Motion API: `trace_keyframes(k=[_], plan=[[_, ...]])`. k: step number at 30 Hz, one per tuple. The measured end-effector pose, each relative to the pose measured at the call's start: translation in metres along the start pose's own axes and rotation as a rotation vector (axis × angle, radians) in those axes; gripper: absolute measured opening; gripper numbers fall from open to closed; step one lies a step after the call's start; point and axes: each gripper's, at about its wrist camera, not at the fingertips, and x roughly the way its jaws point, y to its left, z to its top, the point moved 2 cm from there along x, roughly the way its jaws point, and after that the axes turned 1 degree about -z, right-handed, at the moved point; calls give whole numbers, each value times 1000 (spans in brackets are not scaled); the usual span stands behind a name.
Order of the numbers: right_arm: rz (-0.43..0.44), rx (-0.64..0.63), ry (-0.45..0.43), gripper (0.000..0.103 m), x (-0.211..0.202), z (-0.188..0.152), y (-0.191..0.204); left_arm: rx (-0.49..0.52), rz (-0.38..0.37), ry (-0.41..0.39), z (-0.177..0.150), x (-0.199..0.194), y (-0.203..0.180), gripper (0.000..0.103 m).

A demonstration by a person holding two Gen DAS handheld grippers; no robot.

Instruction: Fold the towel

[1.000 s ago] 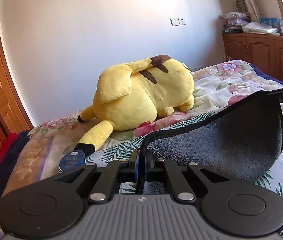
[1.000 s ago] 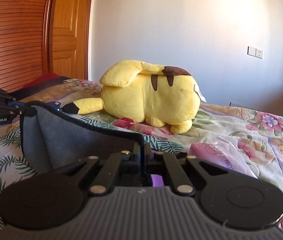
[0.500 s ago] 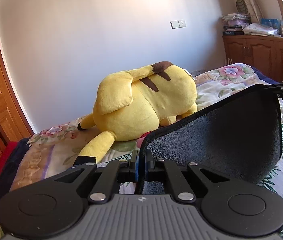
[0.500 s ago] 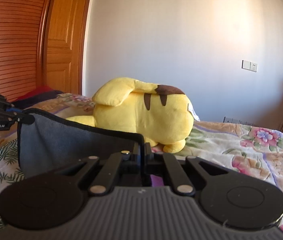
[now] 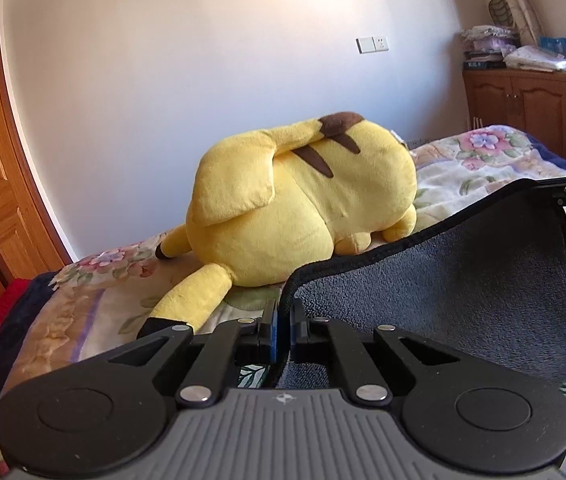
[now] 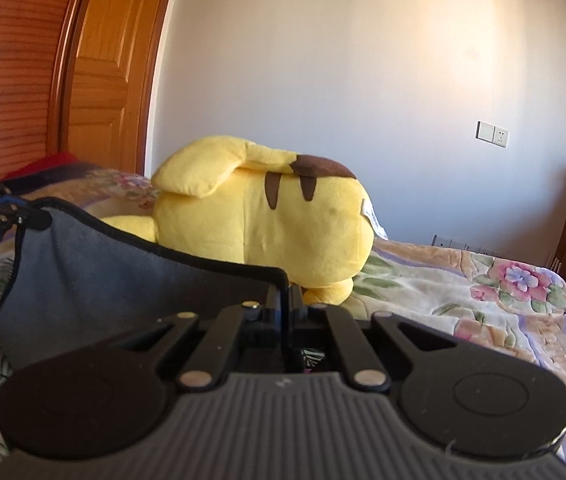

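Note:
A dark grey towel (image 5: 455, 280) with black trim hangs stretched between my two grippers above the bed. My left gripper (image 5: 283, 312) is shut on one top corner of it. My right gripper (image 6: 288, 300) is shut on the other top corner, and the grey towel (image 6: 115, 280) sags to its left. In the left wrist view the right gripper (image 5: 563, 190) shows at the right edge, pinching the far corner. In the right wrist view the left gripper (image 6: 29, 216) shows at the left edge, holding its corner. The towel's lower edge hangs down toward the bedspread.
A big yellow plush toy (image 5: 303, 208) lies on the floral bedspread (image 6: 483, 292) just beyond the towel. A wooden door (image 6: 111, 68) and louvred panels stand at the left. A wooden cabinet (image 5: 531, 108) with piled items is at the right.
Both grippers have carried the towel forward toward the plush toy, which now looks larger and closer in both views. The towel's top edge has stayed taut between them.

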Motion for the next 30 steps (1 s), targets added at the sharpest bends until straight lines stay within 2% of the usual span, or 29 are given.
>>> trace_keyframes(k=[22, 23, 24, 25, 27, 30], plan=[[9, -23, 157, 4, 70, -60, 4, -36, -10, 127, -49, 86, -5, 0], [8, -17, 169, 4, 73, -62, 4, -42, 2, 136, -51, 88, -5, 6], [6, -10, 175, 4, 74, -64, 3, -48, 8, 136, -52, 89, -4, 27], [6, -1, 180, 5, 76, -66, 2, -53, 12, 132, -53, 89, -4, 43], [3, 18, 192, 8, 76, -67, 0, -47, 15, 123, -54, 86, -5, 46], [9, 24, 198, 27, 76, -67, 0, -27, 11, 124, -53, 84, -7, 51]])
